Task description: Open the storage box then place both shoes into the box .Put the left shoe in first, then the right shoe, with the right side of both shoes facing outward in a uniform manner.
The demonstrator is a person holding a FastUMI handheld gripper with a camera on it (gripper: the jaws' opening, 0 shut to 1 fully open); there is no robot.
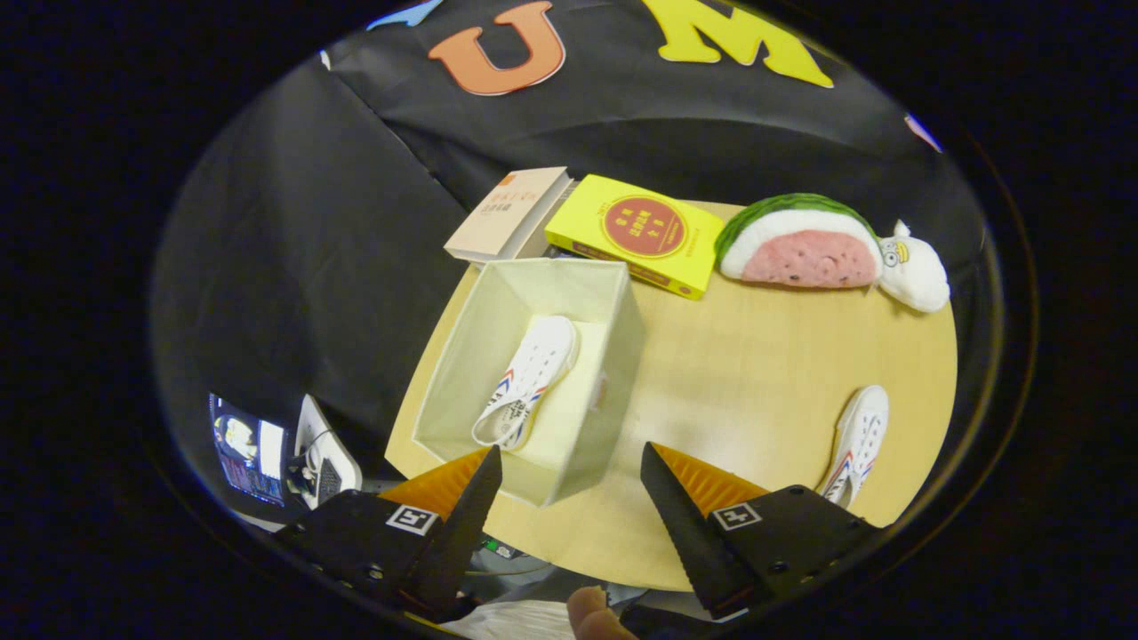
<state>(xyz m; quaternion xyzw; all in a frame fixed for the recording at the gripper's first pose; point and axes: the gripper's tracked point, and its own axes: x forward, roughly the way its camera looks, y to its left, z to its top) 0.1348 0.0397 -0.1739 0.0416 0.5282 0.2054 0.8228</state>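
The pale fabric storage box (462, 356) stands open on the round wooden table (756, 364), just beyond my fingers. One white shoe (530, 378) with red and blue stripes lies inside it, toe pointing away. A second matching white shoe (859, 440) rests on the table to the right, past my right finger (680, 507). My gripper (571, 462) hovers open above the box's near corner, with nothing between its fingers.
Beyond the box lie a beige book (507, 213) and a yellow book (640, 233). A watermelon plush (800, 244) with a small white plush (916, 271) sits at the table's far right. A laptop (253, 449) is down to the left. A fingertip (591, 613) shows below.
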